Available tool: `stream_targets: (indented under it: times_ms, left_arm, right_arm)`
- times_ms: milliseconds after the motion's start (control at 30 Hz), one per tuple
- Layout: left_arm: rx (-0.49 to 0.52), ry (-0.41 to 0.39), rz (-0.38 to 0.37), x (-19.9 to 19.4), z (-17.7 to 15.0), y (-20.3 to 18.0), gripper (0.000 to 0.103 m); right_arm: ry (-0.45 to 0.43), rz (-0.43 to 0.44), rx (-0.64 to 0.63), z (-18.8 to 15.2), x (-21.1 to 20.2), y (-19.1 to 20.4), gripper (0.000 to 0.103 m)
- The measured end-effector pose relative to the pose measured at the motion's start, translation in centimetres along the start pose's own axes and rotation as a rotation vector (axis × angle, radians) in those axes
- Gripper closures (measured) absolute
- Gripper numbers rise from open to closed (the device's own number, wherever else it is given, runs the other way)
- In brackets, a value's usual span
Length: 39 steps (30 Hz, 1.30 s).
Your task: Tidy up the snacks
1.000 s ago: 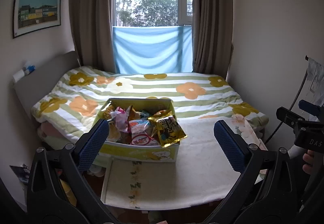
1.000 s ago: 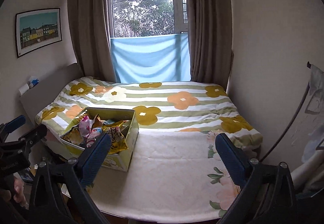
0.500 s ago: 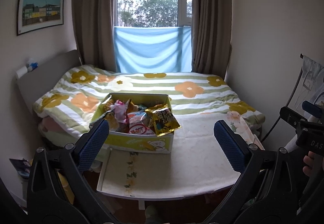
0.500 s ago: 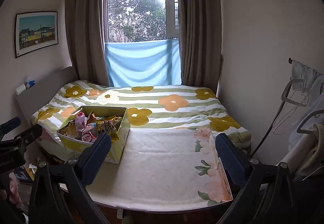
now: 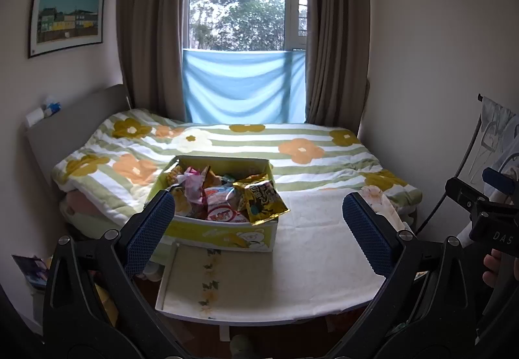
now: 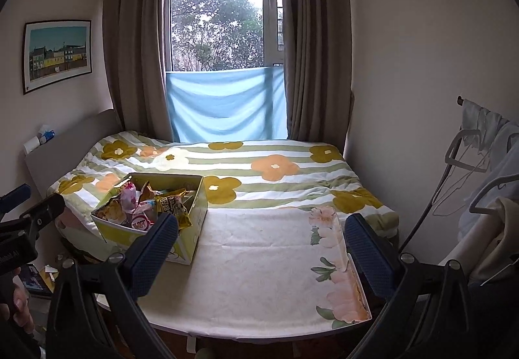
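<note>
A yellow-green cardboard box (image 5: pixel 223 234) (image 6: pixel 198 213) full of snack packets stands on the left part of a cloth-covered table (image 5: pixel 308 265) (image 6: pixel 266 271). A gold packet (image 5: pixel 264 201) (image 6: pixel 173 208) leans over its right rim, beside pink and red packets (image 5: pixel 223 213). My left gripper (image 5: pixel 258 232) is open, held back from the table's near edge with the box in front of its left finger. My right gripper (image 6: pixel 261 252) is open too, empty, facing the bare cloth to the right of the box.
A bed with a striped flower quilt (image 5: pixel 246 148) (image 6: pixel 259 171) lies behind the table, under a window with brown curtains. A clothes rack with hangers (image 6: pixel 470 164) stands at the right wall. Clutter lies on the floor at the left (image 5: pixel 32 271). A hand (image 5: pixel 491 265) holds the other gripper.
Both cameras have pulled back and risen from the table, so the box and table look smaller and farther. Both grippers stay open and empty.
</note>
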<state>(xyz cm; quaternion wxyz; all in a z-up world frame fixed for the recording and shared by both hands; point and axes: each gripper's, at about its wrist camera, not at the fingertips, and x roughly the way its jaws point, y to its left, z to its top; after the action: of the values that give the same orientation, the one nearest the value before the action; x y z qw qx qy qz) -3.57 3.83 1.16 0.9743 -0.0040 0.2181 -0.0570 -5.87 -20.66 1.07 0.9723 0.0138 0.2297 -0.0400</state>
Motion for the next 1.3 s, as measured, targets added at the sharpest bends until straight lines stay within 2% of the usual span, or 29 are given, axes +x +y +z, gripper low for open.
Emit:
stream_targets:
  times_ms: [900, 1300]
  left_arm:
    - [-0.001, 0.025, 0.018, 1.0, -0.3, 1.2, 0.000]
    - [0.023, 0.013, 0.036, 1.0, -0.4, 0.7, 0.000]
  right_arm:
    - [0.022, -0.013, 0.003, 0.1, 0.7, 0.4, 0.001]
    - [0.024, -0.015, 0.009, 0.0, 0.7, 0.4, 0.001]
